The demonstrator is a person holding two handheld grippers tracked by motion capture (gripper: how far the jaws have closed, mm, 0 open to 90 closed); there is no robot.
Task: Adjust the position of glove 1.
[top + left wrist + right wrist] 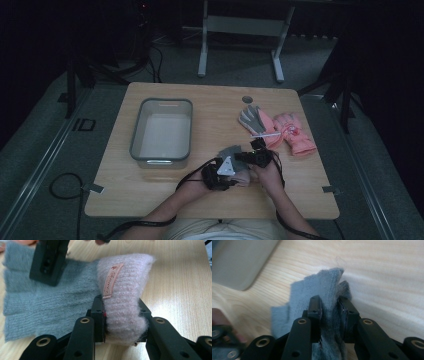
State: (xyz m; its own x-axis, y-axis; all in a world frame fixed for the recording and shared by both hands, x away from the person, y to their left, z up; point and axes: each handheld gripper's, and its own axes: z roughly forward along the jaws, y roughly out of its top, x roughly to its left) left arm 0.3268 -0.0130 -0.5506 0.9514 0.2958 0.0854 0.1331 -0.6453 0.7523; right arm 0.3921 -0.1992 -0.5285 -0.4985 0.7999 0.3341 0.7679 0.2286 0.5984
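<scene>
Progress of the work, judged from the scene. A grey knitted glove (45, 302) with a pale pink ribbed cuff (125, 297) lies flat on the wooden worktop (165, 187), near the person's edge and just right of the grey bin (186, 131). The left gripper (122, 320) has its jaws closed on the pink cuff, the wool bulging between the pads beneath a small sewn label (112, 281). The right gripper (331, 312) has its jaws closed on a bunched fold of the grey knit at the finger end; in the left gripper view it appears as a dark block (48, 261) over that part of the glove. In the high view both hands meet over the glove, left gripper (220, 172) and right gripper (257, 157) close together. Done so far, as it appears: the glove is gripped at both ends, though it is not yet lifted clear of the worktop. Left to do, by judgement: raise it and carry it, most likely into the bin, which looks empty. Further gloves, one grey and pink (255, 121) and a padded pink one (295, 134), lie untouched well to the right, so most of the work seems to remain.
</scene>
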